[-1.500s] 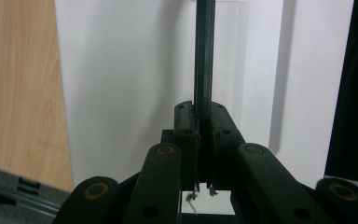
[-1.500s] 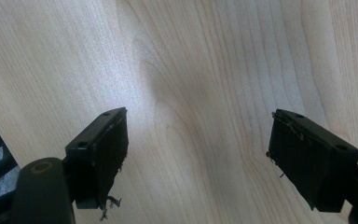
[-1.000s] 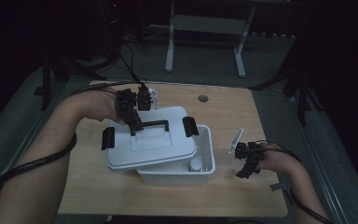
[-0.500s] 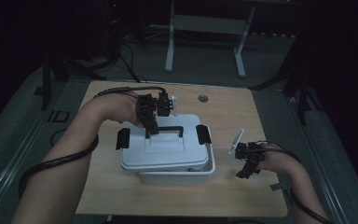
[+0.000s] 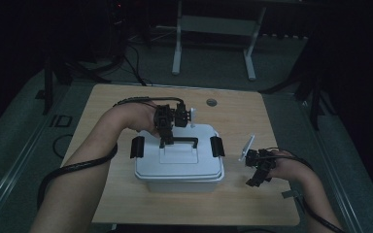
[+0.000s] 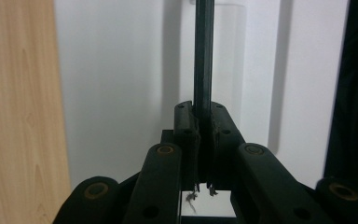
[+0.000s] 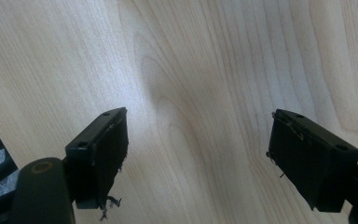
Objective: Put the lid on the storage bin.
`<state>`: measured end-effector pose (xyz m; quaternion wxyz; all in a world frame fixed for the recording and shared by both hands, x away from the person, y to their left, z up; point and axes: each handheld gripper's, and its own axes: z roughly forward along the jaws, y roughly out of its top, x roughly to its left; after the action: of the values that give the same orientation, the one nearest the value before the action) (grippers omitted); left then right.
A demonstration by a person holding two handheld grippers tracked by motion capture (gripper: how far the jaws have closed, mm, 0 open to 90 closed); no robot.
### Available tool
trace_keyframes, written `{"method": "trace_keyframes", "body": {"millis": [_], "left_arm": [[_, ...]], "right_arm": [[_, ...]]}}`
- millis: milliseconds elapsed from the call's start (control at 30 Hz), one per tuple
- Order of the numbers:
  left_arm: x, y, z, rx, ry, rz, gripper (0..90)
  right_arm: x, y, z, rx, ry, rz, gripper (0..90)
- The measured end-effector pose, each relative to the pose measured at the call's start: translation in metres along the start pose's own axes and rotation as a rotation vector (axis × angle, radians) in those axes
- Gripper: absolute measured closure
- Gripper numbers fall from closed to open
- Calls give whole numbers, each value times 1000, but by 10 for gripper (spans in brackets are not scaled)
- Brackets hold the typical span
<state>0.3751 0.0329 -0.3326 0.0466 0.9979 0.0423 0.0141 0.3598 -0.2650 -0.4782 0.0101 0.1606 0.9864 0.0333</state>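
My left tool point(image 5: 166, 141) clamps the black handle point(image 5: 184, 141) of the lid point(image 5: 177, 160), seated on the white box point(image 5: 179, 182) mid-counter point(image 5: 126, 97). Right tool point(image 5: 258, 171) idles, spread. I should square the lid before releasing.

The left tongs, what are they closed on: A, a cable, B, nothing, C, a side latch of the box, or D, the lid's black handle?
D: the left tongs pinch the black handle atop the white lid.
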Motion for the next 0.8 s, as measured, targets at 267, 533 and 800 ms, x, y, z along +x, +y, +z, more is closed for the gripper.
{"method": "trace_keyframes", "body": {"millis": [267,533,800], "left_arm": [[0,7,3,-4,5,8,840],[2,11,16,4,-10,10,839],[8,5,19,-28,9,-2,735]], "right_arm": [[0,0,3,0,8,3,194],[1,0,2,2,8,4,194],[0,0,3,3,8,1,194]]}}
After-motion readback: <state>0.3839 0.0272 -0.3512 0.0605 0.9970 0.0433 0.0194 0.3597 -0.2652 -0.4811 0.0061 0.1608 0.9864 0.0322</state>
